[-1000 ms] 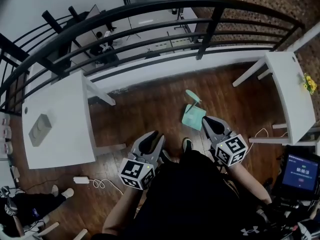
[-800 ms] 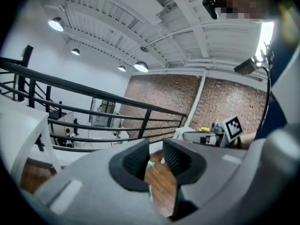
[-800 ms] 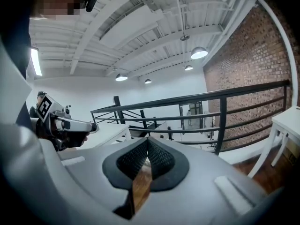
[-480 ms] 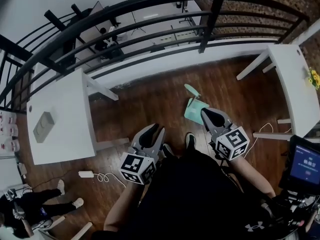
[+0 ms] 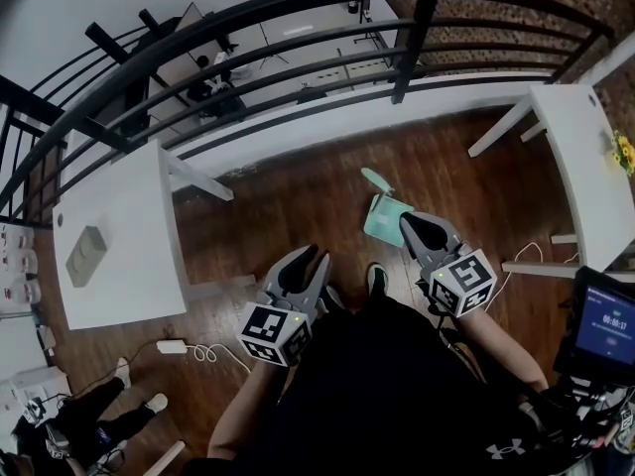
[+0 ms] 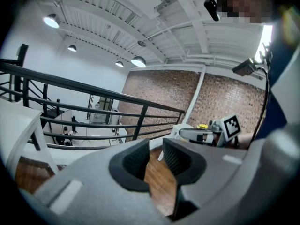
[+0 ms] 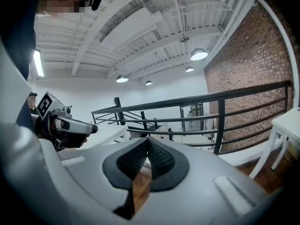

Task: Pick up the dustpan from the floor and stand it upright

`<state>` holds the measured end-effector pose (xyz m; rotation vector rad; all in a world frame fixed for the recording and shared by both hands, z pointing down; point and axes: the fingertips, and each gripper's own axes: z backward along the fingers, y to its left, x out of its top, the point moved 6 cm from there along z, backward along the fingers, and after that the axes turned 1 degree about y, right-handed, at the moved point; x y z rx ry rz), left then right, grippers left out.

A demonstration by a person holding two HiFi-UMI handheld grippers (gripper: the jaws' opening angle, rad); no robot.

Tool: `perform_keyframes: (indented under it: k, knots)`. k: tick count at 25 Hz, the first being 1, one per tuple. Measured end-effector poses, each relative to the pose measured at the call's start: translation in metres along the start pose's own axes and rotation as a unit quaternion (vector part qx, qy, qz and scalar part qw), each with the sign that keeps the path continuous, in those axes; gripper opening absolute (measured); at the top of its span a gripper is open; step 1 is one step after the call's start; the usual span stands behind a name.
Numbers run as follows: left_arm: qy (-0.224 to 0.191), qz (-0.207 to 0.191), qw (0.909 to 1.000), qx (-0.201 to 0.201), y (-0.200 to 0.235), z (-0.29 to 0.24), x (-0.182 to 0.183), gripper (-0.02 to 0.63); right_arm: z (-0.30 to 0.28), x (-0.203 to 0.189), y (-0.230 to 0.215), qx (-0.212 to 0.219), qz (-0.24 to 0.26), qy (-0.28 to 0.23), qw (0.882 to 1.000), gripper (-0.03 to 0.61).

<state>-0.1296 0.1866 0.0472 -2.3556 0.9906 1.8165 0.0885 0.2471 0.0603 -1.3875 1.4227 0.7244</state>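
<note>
A teal dustpan (image 5: 384,218) lies flat on the wooden floor in the head view, its handle (image 5: 376,179) pointing away toward the railing. My right gripper (image 5: 411,225) hovers above the floor with its tip over the pan's right edge, hiding part of it; its jaws are shut with nothing between them (image 7: 147,142). My left gripper (image 5: 305,269) hangs well to the left of the dustpan, open and empty (image 6: 154,154). Neither gripper view shows the dustpan. Each gripper appears in the other's view: the right gripper (image 6: 206,134) and the left gripper (image 7: 70,123).
A white table (image 5: 119,236) with a grey block (image 5: 86,254) stands at the left, another white table (image 5: 585,157) at the right. A black railing (image 5: 298,28) curves across the back. A white adapter and cable (image 5: 174,346) lie on the floor. A screen (image 5: 605,330) sits at lower right.
The right gripper has edged slightly up in the picture toward the dustpan. The left gripper has stayed put, the jaws of both are unchanged, and the dustpan has not moved.
</note>
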Motion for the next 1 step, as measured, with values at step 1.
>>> perform_keyframes:
  k: [1]
  knots:
    - [0.0, 0.0, 1.0, 0.0, -0.0004, 0.0, -0.0008, 0.089, 0.0008, -0.0003, -0.0007, -0.001, 0.0, -0.001, 1.0, 0.011]
